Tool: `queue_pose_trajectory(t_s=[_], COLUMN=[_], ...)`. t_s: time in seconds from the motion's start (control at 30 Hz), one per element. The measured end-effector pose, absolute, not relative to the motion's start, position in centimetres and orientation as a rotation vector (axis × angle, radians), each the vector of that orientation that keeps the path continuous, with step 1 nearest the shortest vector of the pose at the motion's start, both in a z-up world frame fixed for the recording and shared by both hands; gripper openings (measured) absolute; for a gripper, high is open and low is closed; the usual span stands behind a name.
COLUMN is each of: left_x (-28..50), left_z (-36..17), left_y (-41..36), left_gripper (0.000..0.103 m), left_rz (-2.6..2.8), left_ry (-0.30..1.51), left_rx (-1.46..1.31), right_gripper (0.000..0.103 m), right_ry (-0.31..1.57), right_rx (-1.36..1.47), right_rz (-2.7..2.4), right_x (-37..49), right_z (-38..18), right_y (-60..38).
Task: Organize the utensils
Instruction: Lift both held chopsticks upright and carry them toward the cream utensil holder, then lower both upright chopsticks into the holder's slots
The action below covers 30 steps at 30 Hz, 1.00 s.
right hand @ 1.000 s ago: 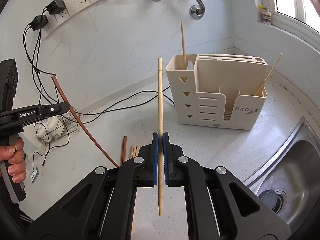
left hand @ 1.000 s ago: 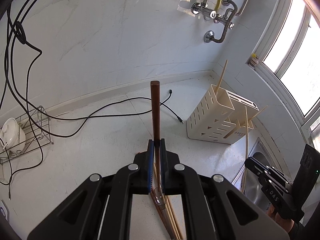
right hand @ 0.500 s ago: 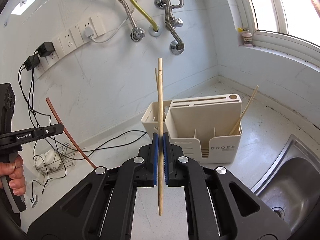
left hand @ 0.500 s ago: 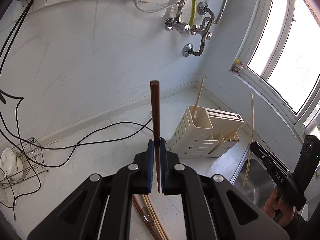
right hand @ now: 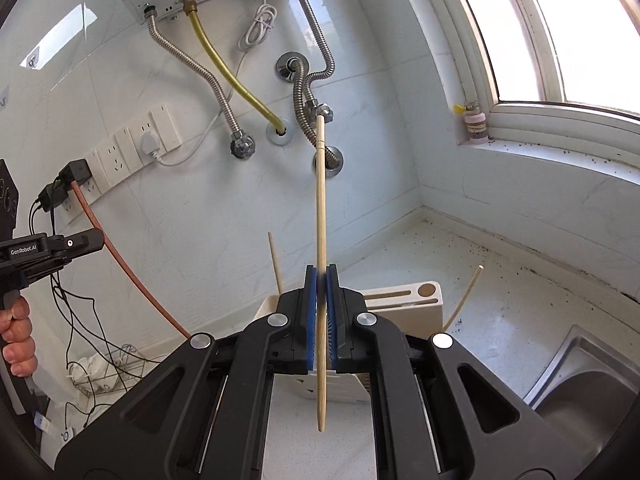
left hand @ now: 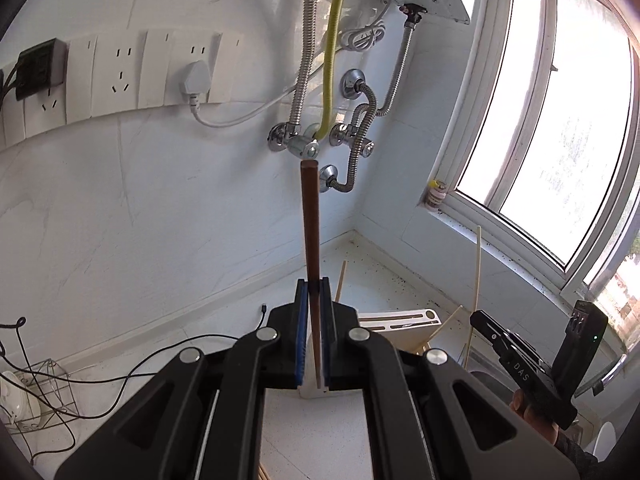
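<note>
My left gripper (left hand: 314,292) is shut on a dark brown chopstick (left hand: 310,216) that stands upright between the blue pads. My right gripper (right hand: 321,280) is shut on a pale wooden chopstick (right hand: 321,208), also upright. Both are held high above the cream utensil holder (right hand: 404,300), which is partly hidden behind the fingers in both views (left hand: 404,318). The holder has pale chopsticks in it: one (right hand: 274,262) in the left slot, one (right hand: 464,300) leaning right. The left gripper with the brown chopstick shows at the left of the right wrist view (right hand: 86,238); the right gripper shows in the left wrist view (left hand: 478,318).
White countertop (right hand: 500,292) with a steel sink (right hand: 580,392) at the right. Wire rack with a bowl (left hand: 24,396) and black cables (left hand: 120,372) at the left. Wall sockets (left hand: 120,72), metal hoses (right hand: 308,92) and a window (left hand: 560,120) behind.
Both grippers have risen and tilted upward with their chopsticks. The holder has dropped low in both views, and the wall pipes and water heater now fill the top.
</note>
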<state>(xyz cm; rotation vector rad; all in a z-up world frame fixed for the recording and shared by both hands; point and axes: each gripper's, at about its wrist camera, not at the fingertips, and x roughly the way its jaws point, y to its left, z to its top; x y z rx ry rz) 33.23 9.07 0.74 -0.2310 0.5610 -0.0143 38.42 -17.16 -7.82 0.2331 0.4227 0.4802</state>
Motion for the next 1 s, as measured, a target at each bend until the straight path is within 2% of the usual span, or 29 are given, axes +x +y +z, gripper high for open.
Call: queue_pose_trajectory(t_s=[0.33,1.0], left_x=[37.2,40.5], left_z=[1.9,-1.0], left_y=[5.7,3.7], left_gripper=[0.005,0.005], left_rz=[-0.043,-0.014], left_ry=[0.567,0.622], left_rx=[-0.183,-0.144], right_gripper=[0.004,0.004], right_ry=[0.393,0.307], right_rx=[0.252,0.254], right_rz=[0.499,0.49], right_x=[41.7,45.0], right_z=[-8.6,-12.7], right_y=[-18.3,-20.4])
